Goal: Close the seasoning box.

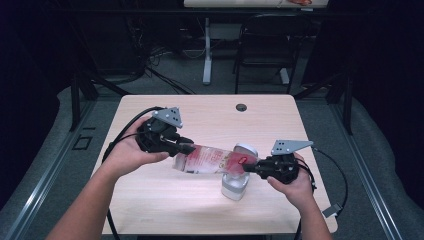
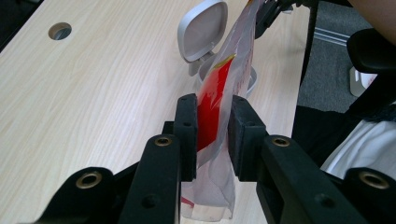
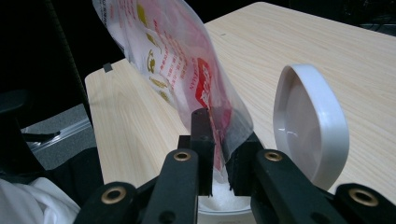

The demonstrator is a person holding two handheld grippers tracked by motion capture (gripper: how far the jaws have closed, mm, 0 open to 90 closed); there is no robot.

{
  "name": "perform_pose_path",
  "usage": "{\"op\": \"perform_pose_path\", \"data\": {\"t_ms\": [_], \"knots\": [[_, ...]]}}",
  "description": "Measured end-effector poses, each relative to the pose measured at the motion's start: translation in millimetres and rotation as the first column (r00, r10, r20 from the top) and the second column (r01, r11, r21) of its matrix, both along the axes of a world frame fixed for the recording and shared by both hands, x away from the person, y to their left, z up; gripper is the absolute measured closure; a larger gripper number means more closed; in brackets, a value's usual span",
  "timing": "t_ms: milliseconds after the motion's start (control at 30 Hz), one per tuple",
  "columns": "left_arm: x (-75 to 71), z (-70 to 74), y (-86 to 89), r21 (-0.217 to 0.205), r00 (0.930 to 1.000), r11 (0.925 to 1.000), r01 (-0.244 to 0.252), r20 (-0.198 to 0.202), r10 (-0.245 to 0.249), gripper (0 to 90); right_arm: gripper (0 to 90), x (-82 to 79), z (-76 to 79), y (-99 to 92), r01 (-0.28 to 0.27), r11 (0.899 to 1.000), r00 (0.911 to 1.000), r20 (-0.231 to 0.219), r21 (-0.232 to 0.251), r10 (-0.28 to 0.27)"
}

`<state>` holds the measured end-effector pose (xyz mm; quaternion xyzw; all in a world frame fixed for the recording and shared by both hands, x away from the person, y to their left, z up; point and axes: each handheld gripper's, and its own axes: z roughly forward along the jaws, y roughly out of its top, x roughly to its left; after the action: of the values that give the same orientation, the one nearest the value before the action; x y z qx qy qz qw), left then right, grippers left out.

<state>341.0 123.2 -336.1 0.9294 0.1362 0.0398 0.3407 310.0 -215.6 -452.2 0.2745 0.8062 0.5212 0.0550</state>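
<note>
White granules lie in the small grey flip-lid plastic container [image 3: 224, 205] — I hold the clear red-printed plastic pouch [image 1: 212, 160] above it, left tool [image 2: 212, 135] and right tool [image 3: 219, 144] both clamped on it.

Between the grippers: the bag [image 1: 212, 161] spans the whole gap.
Below right gripper [image 1: 252, 169]: the container [image 1: 235, 187] and its raised lid [image 1: 246, 149] block descent.
Beyond left gripper [image 1: 186, 148]: bare table [image 1: 210, 112], free passage.

bag [image 3: 182, 70] print, too blurred to read
</note>
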Motion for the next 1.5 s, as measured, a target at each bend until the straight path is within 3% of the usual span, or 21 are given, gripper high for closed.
{"op": "perform_pose_path", "data": {"t_ms": [667,833,1067,1500], "knots": [[-0.3,-15.3,16.8,-0.037,0.9993,0.9989,-0.028,-0.024,0.027,75.0,81.9,4.2,-10.9,4.8,-0.023,1.000,0.9993,-0.029,-0.018,0.022],[-0.4,-18.0,19.8,-0.042,0.9991,0.9986,-0.032,-0.028,0.031,74.9,81.9,5.3,-14.0,4.8,-0.026,1.000,0.9989,-0.038,0.007,0.026],[-0.2,-23.0,24.8,-0.049,0.9987,0.9980,-0.039,-0.035,0.038,74.6,79.7,8.0,-18.9,5.9,-0.046,0.999,0.9970,-0.062,0.002,0.046],[-1.1,-32.5,33.0,-0.052,0.9981,0.9976,-0.047,-0.043,0.045,73.7,81.0,8.3,-20.8,7.2,-0.053,0.998,0.9970,-0.055,0.032,0.055]]}}
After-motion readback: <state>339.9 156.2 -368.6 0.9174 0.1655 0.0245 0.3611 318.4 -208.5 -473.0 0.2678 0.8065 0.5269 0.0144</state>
